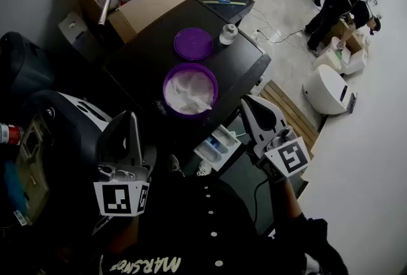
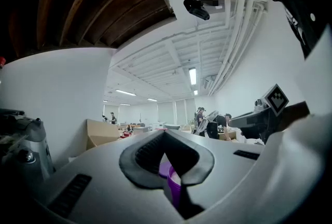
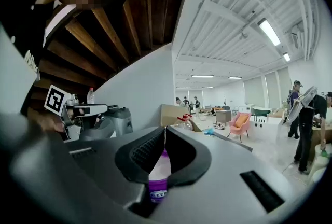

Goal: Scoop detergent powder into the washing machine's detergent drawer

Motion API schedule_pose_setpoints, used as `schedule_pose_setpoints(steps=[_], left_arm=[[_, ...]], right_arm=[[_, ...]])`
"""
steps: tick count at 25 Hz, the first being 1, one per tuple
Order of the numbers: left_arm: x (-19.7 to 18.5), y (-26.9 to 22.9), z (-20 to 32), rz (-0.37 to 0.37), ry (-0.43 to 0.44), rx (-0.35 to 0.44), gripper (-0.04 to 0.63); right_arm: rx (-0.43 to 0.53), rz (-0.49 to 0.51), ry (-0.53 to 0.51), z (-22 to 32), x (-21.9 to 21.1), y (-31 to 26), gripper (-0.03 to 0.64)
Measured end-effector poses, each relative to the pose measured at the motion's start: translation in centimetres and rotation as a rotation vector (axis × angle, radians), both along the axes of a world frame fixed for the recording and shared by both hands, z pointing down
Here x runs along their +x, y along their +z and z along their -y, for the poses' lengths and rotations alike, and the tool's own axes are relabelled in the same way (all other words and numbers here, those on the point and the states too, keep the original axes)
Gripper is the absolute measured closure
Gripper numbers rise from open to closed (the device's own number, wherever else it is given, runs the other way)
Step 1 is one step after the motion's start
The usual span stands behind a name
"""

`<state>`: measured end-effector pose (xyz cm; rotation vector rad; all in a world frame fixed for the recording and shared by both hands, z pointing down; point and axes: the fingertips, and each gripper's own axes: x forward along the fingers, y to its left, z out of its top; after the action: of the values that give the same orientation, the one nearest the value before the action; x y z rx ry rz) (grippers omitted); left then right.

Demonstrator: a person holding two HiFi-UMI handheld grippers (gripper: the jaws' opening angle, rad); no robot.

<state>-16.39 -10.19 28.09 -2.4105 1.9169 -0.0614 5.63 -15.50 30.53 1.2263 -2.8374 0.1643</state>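
On the dark surface [image 1: 146, 57], the open detergent tub [image 1: 189, 90] stands at 11 o'clock of the pulled-out detergent drawer [image 1: 216, 148]. The left claw [image 1: 132, 118] and right claw [image 1: 249, 103] are pressed together, empty; we would spread one, scoop shallowly, carry level.

Head view: high, steeply down on dark desk [image 1: 245, 63], close; left gripper [image 1: 132, 116] and right gripper [image 1: 245, 102] in foreground. Left gripper view, right gripper view: low, along own jaws, tilted slightly up. Shared: cardboard box [image 1: 149, 9]; each gripper view shows other gripper.
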Motion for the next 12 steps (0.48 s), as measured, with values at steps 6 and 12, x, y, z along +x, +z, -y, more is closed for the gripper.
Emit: schedule_pose_setpoints(steps=[6, 12], left_arm=[[1.0, -1.2, 0.6, -0.009, 0.031, 0.026, 0.589], [1.2, -2.8, 0.8, -0.008, 0.044, 0.059, 0.588]], right_arm=[[0.073, 0.034, 0.099, -0.4, 2.7, -3.4, 0.586], [0.149, 0.067, 0.215, -1.3, 6.2, -5.6, 0.587]])
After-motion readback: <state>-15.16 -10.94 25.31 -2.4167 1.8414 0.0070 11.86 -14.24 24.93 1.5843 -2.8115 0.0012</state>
